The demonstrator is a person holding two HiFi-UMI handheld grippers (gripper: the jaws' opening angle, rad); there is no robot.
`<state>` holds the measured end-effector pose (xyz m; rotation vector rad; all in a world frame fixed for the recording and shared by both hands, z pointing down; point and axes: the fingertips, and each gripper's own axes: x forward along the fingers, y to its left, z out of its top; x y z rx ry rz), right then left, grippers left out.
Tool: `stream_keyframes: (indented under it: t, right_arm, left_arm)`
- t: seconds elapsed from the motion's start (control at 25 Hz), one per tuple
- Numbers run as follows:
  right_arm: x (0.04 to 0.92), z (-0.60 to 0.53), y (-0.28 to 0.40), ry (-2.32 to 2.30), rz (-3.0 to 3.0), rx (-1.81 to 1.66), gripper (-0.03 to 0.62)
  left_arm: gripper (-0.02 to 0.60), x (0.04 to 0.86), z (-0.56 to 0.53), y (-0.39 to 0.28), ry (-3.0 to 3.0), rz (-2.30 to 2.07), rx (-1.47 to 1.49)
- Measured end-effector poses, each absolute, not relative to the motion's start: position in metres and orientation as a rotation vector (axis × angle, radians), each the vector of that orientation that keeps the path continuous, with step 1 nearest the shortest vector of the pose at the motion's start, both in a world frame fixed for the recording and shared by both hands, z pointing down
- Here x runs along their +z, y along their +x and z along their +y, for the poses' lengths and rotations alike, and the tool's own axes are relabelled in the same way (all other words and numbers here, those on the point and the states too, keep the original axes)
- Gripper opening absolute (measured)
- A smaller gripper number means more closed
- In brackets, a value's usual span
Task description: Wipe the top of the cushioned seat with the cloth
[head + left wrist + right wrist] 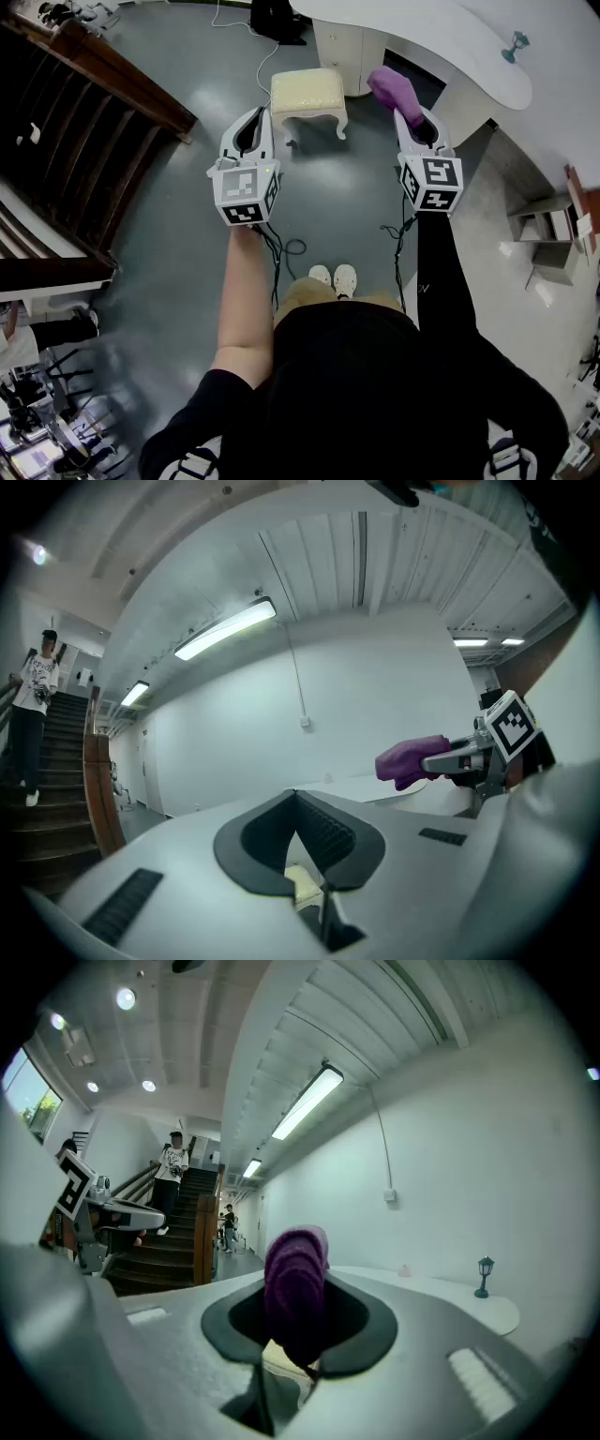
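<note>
A crumpled purple cloth point(389, 86) point(296, 1274) is clamped between the closed jaws of the right gripper point(413, 118) point(295, 1290). It is held in the air, apart from the cream cushioned seat with white carved legs point(307, 92) and to its right in the head view. The seat is seen standing on the glossy grey floor point(178, 234), ahead of the person's white shoes point(335, 277). The left gripper point(259, 122) point(298, 799) is raised level with the right one on the seat's left side, its jaws pressed together with nothing gripped between them.
</note>
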<state>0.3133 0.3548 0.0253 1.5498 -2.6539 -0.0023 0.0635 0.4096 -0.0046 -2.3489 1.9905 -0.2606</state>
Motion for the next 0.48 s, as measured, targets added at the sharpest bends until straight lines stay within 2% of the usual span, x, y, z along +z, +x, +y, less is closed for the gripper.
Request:
stream_keyframes:
  t: [0.48]
  right_arm:
    - [0.032,0.356,0.303,1.552,-2.661,0.051,0.086]
  left_arm:
    - [0.008,-0.006,0.412,0.053,-2.345,1.993,-0.254]
